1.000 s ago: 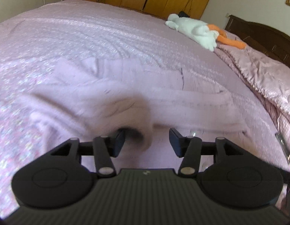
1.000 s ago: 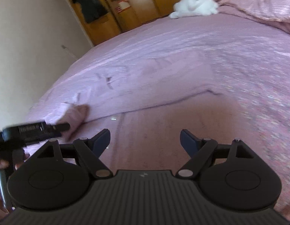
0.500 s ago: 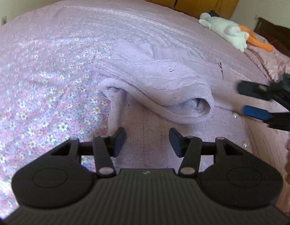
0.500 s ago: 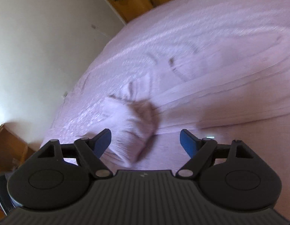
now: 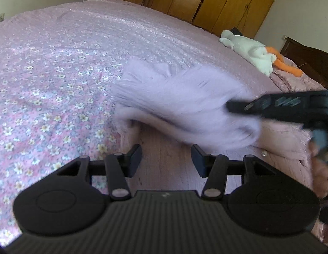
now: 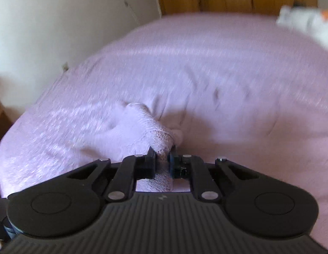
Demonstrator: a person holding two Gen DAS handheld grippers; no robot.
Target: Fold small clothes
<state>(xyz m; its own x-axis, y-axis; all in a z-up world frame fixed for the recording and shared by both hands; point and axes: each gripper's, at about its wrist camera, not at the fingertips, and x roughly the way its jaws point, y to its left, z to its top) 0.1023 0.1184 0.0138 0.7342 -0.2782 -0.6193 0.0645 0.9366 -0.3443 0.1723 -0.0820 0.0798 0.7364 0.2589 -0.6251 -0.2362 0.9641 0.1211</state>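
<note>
Knitwear in motion: your right tongs point(image 6: 161, 163) are clamped on a fold of the lilac sweater point(image 5: 181, 99), lifting it above the bed point(image 5: 58, 67), while your left tongs point(image 5: 166, 158) hover apart just below the raised cloth.

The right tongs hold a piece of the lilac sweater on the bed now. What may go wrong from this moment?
1. The right tongs pinch only a small bunch of the lilac sweater, so the knit may slip out during the pull.
2. The left tongs are open and hold nothing, so the rest of the sweater may drag over the bedspread and spoil the fold.
3. Both views are blurred by motion, so the fold may land crooked.
</note>
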